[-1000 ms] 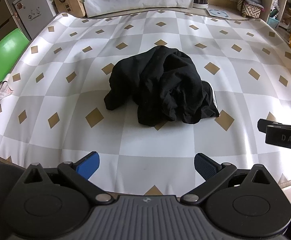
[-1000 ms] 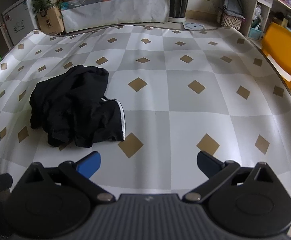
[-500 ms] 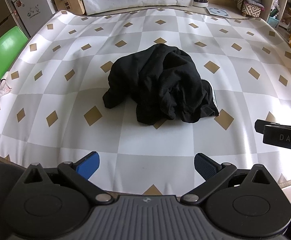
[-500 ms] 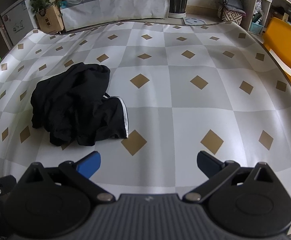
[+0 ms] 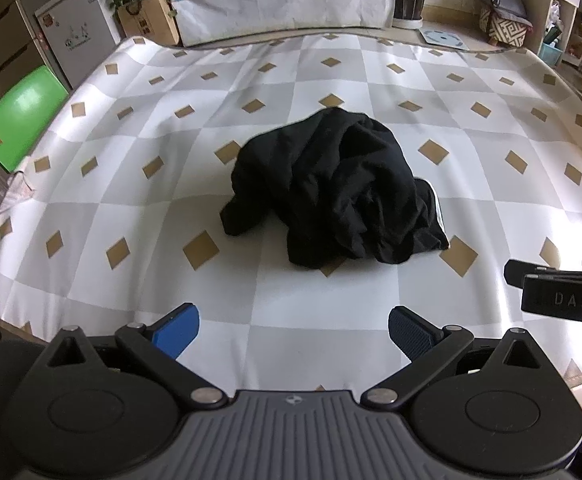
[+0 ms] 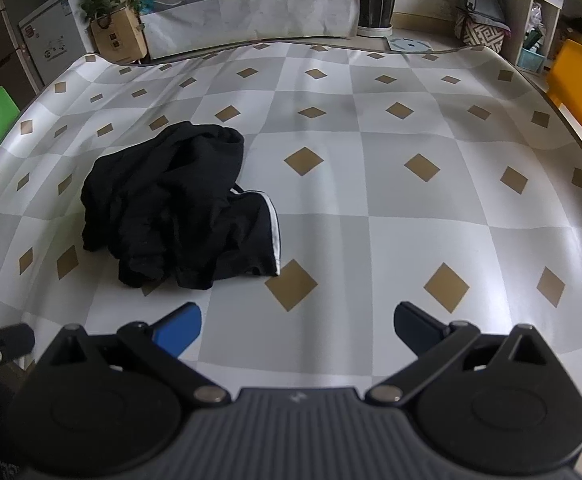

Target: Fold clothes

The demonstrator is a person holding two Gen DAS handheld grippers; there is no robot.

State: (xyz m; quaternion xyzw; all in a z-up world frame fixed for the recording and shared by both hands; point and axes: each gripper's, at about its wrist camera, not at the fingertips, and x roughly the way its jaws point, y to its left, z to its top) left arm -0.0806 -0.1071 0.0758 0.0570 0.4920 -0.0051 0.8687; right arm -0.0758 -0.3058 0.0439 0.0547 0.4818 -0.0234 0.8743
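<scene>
While the black garment (image 5: 333, 188) is lying bunched in a heap near the middle of the worktop (image 5: 371, 292), both tongs are hovering over the near edge, well short of it. The left tongs (image 5: 293, 330) are standing wide and holding nothing, lined up almost straight at the pile; the right tongs (image 6: 297, 326) are equally wide and empty, with the heap off to their left (its white-striped hem (image 6: 273, 232) is facing them). Spread like this, each is likely waiting to take an edge and open the cloth flat before any folding.
</scene>
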